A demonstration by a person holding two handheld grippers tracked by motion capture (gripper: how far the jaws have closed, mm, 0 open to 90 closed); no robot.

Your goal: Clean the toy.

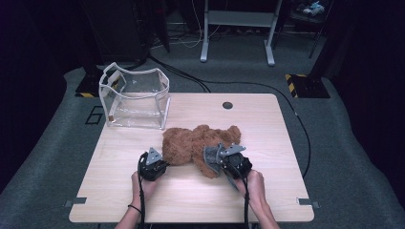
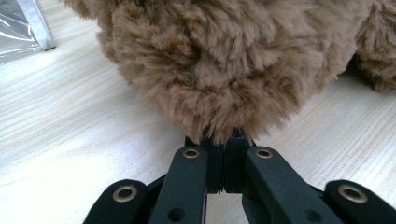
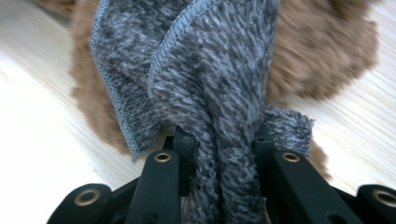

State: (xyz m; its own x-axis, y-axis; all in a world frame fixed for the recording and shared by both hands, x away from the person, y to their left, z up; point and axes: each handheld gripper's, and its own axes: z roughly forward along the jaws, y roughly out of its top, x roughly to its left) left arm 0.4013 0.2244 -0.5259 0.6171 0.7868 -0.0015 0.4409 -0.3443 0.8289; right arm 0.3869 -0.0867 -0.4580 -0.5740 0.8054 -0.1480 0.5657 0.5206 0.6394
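Left gripper view: the left claw [image 2: 224, 156] is pinched tight on a tuft of brown fur at the edge of the teddy bear [image 2: 219, 60], which lies on the pale wooden tabletop [image 2: 70, 140]. Right gripper view: the right claw [image 3: 219, 154] is closed narrowly on a bunched fold of grey knitted cloth [image 3: 205, 79] draped over the bear, a stitched hem visible on the fold. Both items appear light, soft and compliant; fur and fabric likely compress and slip, so a deep bite into a limb or a thick fold should hold best. High view: the bear [image 1: 191, 143] lies mid-tabletop between both claws, with a clear plastic bag [image 1: 136, 98] standing open at the far left corner, a layout neither gripper view conveys.
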